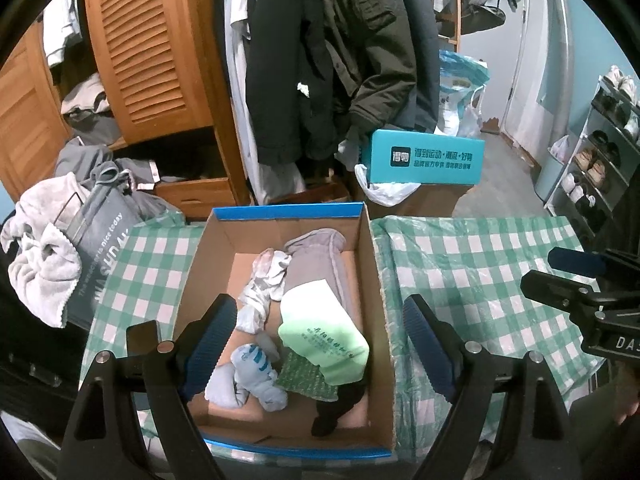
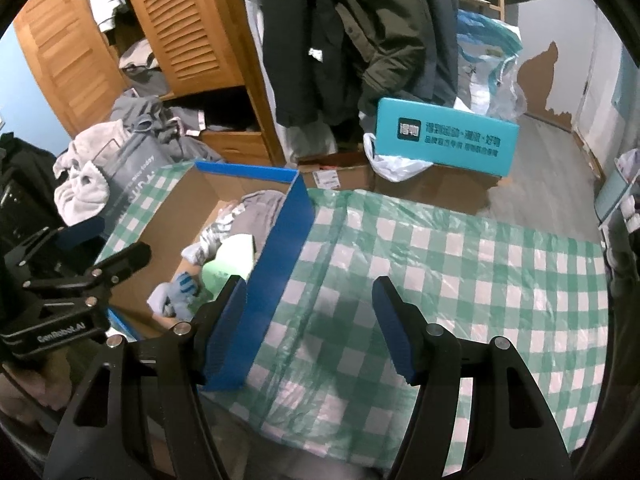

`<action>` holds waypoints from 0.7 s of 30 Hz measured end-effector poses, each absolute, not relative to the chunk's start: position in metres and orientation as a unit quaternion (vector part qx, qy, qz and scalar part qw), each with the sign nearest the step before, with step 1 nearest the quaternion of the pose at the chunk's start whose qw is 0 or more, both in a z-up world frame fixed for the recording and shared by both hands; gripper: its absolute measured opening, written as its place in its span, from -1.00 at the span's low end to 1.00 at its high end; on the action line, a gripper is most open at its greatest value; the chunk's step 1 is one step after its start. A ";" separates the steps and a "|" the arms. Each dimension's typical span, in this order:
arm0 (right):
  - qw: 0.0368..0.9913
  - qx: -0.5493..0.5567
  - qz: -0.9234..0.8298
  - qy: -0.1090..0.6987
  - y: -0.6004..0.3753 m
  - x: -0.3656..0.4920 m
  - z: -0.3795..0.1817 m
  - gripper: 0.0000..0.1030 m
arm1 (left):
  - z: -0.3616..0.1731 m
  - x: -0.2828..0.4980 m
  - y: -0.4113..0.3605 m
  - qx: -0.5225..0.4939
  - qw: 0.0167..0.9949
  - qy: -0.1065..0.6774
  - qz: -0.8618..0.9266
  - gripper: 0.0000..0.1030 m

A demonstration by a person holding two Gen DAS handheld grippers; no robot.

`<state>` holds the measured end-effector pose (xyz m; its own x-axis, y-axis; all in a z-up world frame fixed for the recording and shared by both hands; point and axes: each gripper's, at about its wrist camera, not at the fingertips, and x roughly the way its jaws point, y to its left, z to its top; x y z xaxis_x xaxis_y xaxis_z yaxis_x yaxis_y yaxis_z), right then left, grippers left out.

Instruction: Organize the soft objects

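Box (image 1: 372, 280) on checked cloth (image 2: 460, 280), full of soft stuff.
Inside: grey towel (image 1: 316, 268), green pouch (image 1: 324, 336), socks (image 1: 256, 376). Left gripper (image 1: 320, 344) & right gripper (image 2: 308, 328) both spread, holding nothing.

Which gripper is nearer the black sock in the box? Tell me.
Left. The left gripper hangs open directly over the box, above the black sock. The right gripper is open over the tablecloth, outside the box's wall.

a left gripper (image 1: 320, 344) hangs with jaws spread wide over an open cardboard box (image 1: 378, 320) on a green checked tablecloth (image 1: 480, 264), the box holding a gray cloth (image 1: 316, 264), a pale green packet (image 1: 328, 340), light blue socks (image 1: 256, 376) and a black sock (image 1: 336, 408), while the right gripper (image 1: 580, 280) shows at the frame's right edge.
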<state>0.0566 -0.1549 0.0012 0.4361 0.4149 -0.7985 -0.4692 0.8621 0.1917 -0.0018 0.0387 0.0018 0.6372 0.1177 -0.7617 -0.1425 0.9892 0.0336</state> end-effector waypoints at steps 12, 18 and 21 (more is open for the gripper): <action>0.846 -0.024 0.258 0.466 -0.164 0.058 -0.002 0.25 | -0.001 0.002 0.036 -0.014 0.902 0.426 0.075 0.68; 0.845 -0.024 0.257 0.468 -0.165 0.058 -0.001 0.25 | -0.004 0.003 0.037 -0.008 0.899 0.430 0.080 0.68; 0.846 -0.024 0.257 0.467 -0.164 0.058 -0.001 0.25 | -0.004 0.003 0.036 -0.004 0.900 0.429 0.083 0.68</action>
<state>0.0577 -0.1643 -0.0009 0.4319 0.4119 -0.8023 -0.4562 0.8672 0.1996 0.0028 0.0360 -0.0038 0.6188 0.1455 -0.7720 -0.1526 0.9863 0.0636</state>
